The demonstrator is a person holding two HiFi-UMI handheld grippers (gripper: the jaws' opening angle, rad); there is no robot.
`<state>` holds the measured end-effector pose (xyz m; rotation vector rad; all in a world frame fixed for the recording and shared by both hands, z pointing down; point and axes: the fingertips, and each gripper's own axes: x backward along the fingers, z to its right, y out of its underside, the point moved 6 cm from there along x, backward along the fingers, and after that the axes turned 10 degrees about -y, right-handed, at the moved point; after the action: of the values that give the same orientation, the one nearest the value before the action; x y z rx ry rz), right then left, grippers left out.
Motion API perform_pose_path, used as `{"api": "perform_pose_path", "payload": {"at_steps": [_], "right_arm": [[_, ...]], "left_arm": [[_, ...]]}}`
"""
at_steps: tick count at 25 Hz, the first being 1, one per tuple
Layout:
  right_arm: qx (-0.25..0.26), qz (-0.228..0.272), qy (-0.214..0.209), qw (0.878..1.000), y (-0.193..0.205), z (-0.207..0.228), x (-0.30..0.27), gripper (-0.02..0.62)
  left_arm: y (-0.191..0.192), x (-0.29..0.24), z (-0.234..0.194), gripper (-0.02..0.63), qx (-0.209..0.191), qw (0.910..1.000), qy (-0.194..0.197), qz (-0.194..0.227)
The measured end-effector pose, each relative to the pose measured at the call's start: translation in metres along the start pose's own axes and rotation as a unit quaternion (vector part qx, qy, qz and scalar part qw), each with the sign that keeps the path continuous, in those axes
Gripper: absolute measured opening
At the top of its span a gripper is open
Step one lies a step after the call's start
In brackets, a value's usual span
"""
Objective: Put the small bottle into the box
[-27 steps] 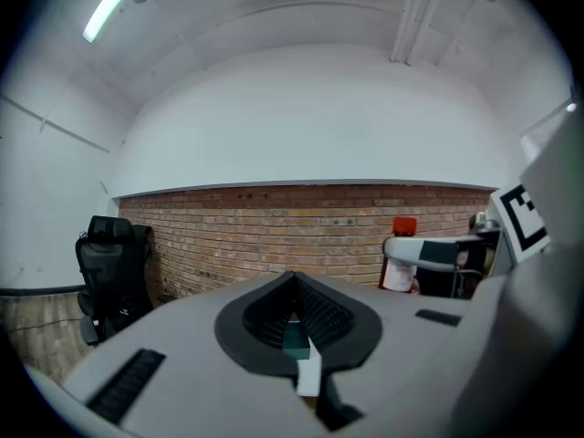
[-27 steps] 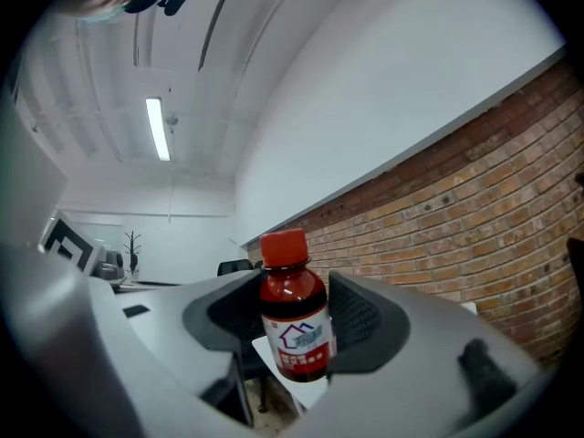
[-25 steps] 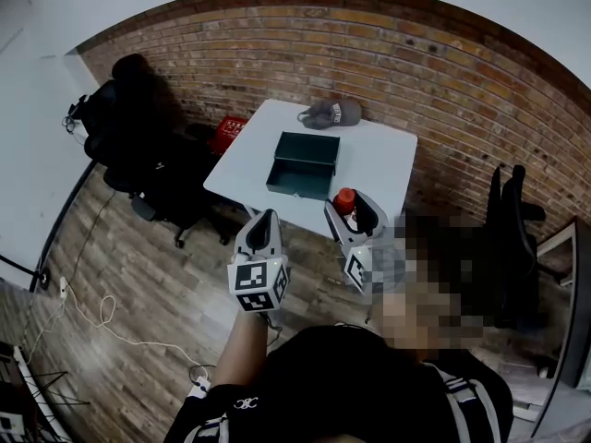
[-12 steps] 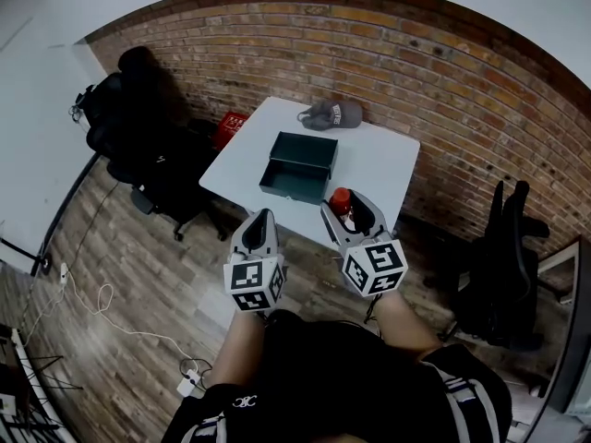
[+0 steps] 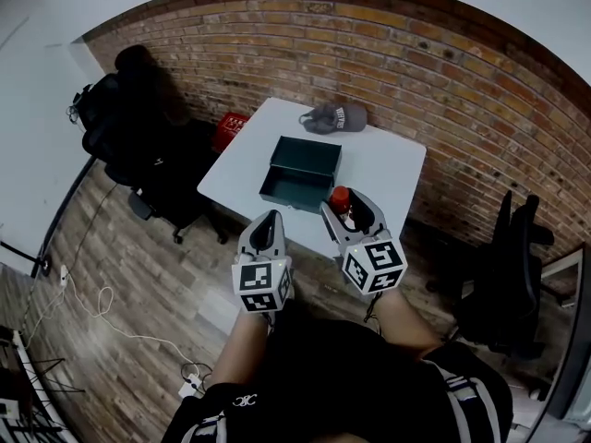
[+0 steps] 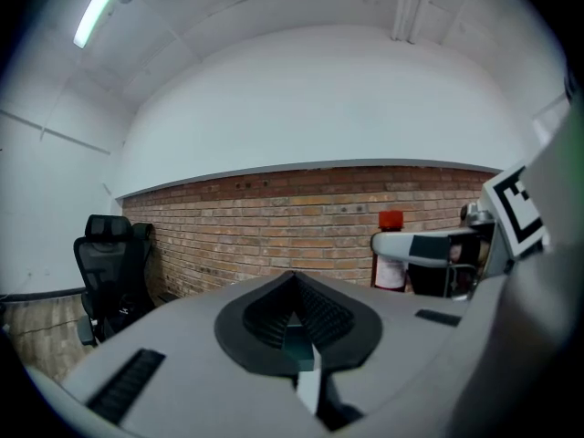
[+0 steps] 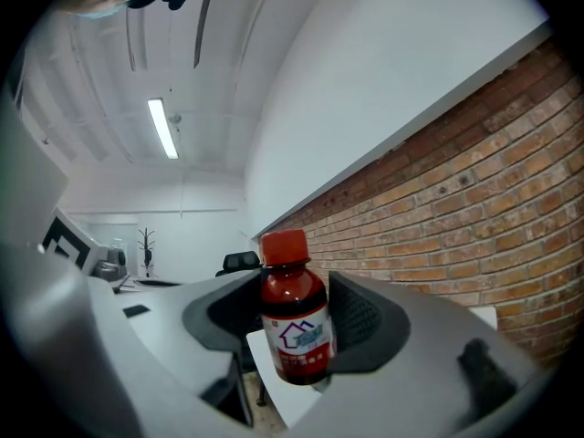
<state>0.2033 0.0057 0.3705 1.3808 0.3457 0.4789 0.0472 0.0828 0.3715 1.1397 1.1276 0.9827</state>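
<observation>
A small bottle (image 7: 294, 310) with a red cap, dark red liquid and a white label stands upright between my right gripper's jaws; my right gripper (image 5: 352, 212) is shut on it, held just short of the white table's near edge. The bottle's red cap (image 5: 340, 197) shows in the head view. The dark green box (image 5: 300, 172) lies open on the white table (image 5: 388, 160), beyond and left of the bottle. My left gripper (image 5: 266, 230) hangs below the table's near edge, jaws together, holding nothing. From the left gripper view, the bottle (image 6: 390, 261) sits in the right gripper.
A grey cap (image 5: 334, 116) lies at the table's far edge by the brick wall. Black office chairs (image 5: 138, 146) stand left of the table, another chair (image 5: 512, 266) at right. A red crate (image 5: 229, 131) sits on the wooden floor. Cables (image 5: 102, 317) trail at lower left.
The head view has shifted slightly; both grippers stay near the table's front edge with the bottle still held. The person's head no longer shows at the right.
</observation>
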Motion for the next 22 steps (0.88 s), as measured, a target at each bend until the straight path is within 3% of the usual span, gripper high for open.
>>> {"api": "perform_pose_path", "payload": {"at_steps": [15,22], "right_arm": [[0.002,-0.033,0.009,0.999,0.003,0.042,-0.133,0.222],[-0.004,-0.061,0.027,0.998,0.016,0.052,-0.188,0.222]], "left_arm": [[-0.024,-0.129,-0.072,0.014,0.016,0.9994,0.031,0.0],[-0.018,-0.182,-0.113,0.014,0.02,0.998,0.056,-0.023]]}}
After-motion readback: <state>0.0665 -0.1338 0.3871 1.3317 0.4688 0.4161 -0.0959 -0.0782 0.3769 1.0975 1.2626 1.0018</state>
